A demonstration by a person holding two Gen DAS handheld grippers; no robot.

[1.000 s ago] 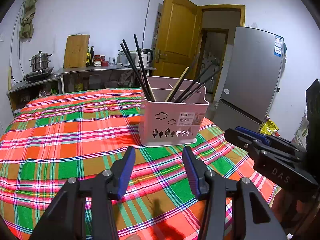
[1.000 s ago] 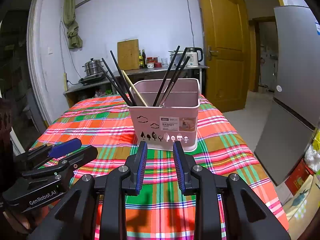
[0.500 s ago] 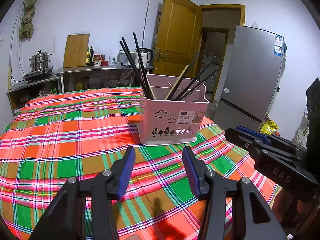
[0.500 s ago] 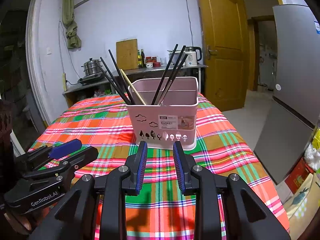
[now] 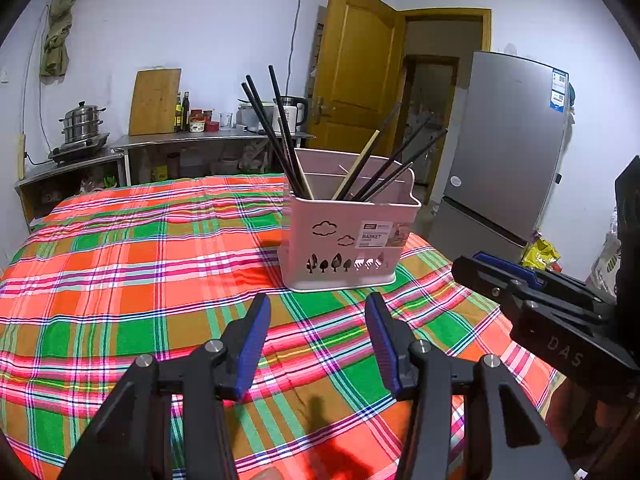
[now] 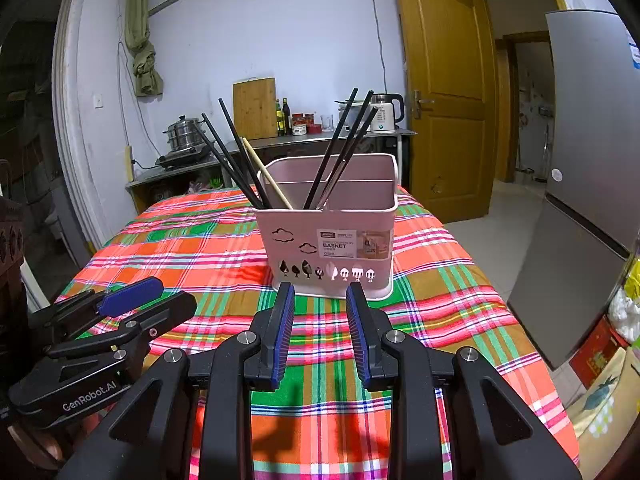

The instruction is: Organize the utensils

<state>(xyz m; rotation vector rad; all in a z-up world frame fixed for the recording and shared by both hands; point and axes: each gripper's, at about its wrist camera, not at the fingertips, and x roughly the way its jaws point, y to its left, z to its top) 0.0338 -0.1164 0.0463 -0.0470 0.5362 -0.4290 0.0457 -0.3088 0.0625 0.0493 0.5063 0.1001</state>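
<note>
Nothing has really moved since the earlier frames: both tools and the pink basket (image 6: 328,236) sit as they did a second ago. Seen from the right wrist, the basket stands upright on the plaid tabletop (image 6: 180,248) at 12 o'clock from the right tool (image 6: 320,304), just beyond its tips and not touching them. A divider splits the basket. Its near compartment holds black chopsticks (image 6: 236,160) leaning toward 11 o'clock beside one pale wooden chopstick (image 6: 266,180), and more dark chopsticks (image 6: 344,140) leaning toward 1 o'clock. The right tool is released, its jaws parted with only cloth between them. The left tool (image 5: 318,312) is likewise released and empty, with the basket at 12 o'clock in its own view.
</note>
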